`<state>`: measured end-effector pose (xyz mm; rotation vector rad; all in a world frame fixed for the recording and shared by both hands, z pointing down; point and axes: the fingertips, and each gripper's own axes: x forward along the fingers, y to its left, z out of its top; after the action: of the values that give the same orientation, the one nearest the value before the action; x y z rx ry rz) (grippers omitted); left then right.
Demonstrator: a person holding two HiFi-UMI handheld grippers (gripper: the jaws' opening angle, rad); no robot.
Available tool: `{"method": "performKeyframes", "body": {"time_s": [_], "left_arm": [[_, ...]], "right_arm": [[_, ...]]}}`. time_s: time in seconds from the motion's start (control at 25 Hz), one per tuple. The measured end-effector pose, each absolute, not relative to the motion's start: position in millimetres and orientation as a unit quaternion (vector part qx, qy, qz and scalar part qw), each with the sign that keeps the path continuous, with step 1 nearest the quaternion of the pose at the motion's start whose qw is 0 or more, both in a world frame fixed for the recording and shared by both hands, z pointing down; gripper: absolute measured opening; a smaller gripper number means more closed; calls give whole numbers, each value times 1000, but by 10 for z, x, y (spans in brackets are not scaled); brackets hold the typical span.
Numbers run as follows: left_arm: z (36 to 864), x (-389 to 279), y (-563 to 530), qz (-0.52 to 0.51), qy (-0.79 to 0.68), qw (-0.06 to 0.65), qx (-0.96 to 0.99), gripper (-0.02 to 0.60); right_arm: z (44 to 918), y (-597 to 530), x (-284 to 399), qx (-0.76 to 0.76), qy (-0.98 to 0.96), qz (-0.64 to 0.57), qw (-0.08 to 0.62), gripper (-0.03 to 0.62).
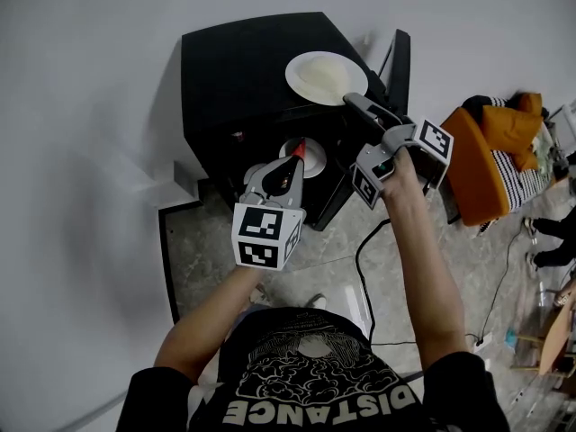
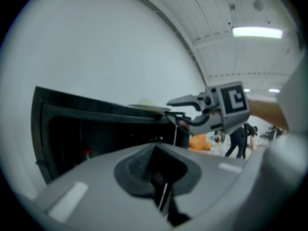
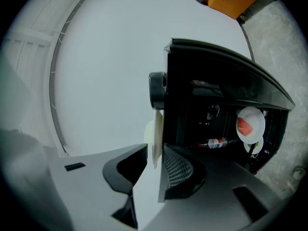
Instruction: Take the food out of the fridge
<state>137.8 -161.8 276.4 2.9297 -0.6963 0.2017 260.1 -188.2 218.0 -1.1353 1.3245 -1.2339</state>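
Plate rim btwn open R gripper jaws.

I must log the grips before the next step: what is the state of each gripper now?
Left gripper: closed, holding nothing.
Right gripper: open; the rim of the white plate stands between its jaws.

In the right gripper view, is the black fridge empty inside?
No, inside the fridge a white plate with red food and a lying bottle are visible.
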Motion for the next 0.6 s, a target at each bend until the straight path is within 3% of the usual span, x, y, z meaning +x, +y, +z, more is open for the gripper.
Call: {"method": "performKeyframes", "body": {"time_s": [0.32, 0.6], "left_arm": [[2775, 1349, -1419, 60, -228, 63, 970, 2], [2942, 1377, -1281, 74, -226, 81, 968, 2]], "right_arm": [[2196, -1276, 2360, -524, 604, -419, 431, 75], [2466, -1023, 2007, -630, 663, -309, 262, 74]]}}
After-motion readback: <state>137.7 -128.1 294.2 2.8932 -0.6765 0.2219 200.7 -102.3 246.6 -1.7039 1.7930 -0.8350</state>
